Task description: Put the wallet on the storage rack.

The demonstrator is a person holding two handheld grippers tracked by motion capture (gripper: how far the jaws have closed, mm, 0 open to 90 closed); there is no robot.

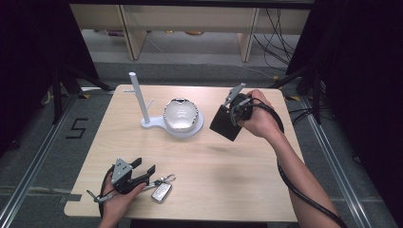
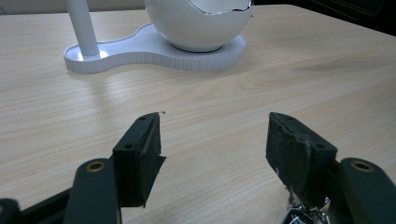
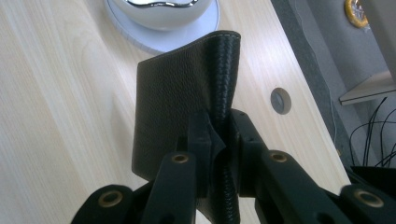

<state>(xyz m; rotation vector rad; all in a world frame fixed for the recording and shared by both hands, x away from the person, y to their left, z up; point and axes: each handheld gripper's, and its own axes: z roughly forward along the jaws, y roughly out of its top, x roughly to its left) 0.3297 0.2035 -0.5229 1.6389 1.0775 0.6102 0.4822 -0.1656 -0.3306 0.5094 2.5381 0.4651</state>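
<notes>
My right tongs [image 3: 218, 140] clench a grainy black leather wallet [image 3: 187, 93]. Left tongs [image 2: 212, 140] gape released; a glossy white bowl stand [image 2: 159, 49] sits ahead.

Light wooden table [image 1: 199, 152] with white stand [image 1: 172, 124] and car key [image 1: 161, 191].

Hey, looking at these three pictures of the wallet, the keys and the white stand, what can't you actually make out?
- Black wallet: in the right gripper view its lower edge is hidden behind the right gripper; its inside faces away.
- Car key and key ring: too small in the high view to read; in the left gripper view cut off by the bottom edge beside the left gripper.
- Bowl on the white stand: top cut off, contents unseen.
</notes>
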